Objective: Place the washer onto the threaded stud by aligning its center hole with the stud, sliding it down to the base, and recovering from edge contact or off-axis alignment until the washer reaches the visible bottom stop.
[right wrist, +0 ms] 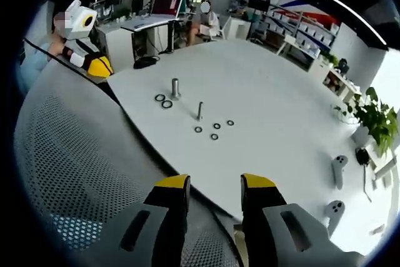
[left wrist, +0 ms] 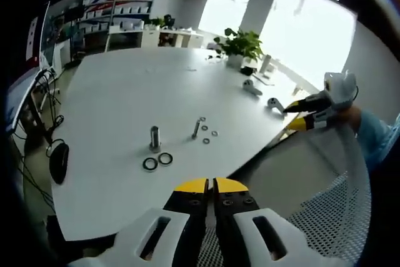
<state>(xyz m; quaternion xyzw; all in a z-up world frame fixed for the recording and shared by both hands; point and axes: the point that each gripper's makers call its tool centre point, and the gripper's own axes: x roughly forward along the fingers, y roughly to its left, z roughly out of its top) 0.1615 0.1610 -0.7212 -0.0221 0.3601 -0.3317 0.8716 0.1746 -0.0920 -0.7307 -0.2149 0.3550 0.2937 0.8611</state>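
A thin threaded stud (left wrist: 196,128) (right wrist: 200,110) stands upright on the white table (left wrist: 125,92) (right wrist: 275,92). Several small washers (left wrist: 206,141) (right wrist: 214,136) lie loose around its foot. A thicker metal cylinder (left wrist: 155,137) (right wrist: 175,87) stands nearby with two black rings (left wrist: 157,161) (right wrist: 164,101) beside it. My left gripper (left wrist: 211,186) is shut with nothing between its yellow tips, held off the table's near edge. My right gripper (right wrist: 214,182) is open and empty, also short of the table; from the left gripper view it (left wrist: 299,114) hangs at the table's right side.
A grey mesh chair back (right wrist: 75,173) (left wrist: 325,211) lies under both grippers. Two white controllers (left wrist: 252,87) (right wrist: 338,170) and a potted plant (left wrist: 240,45) (right wrist: 375,117) sit at the table's far side. A black mouse (left wrist: 59,161) hangs off the left edge.
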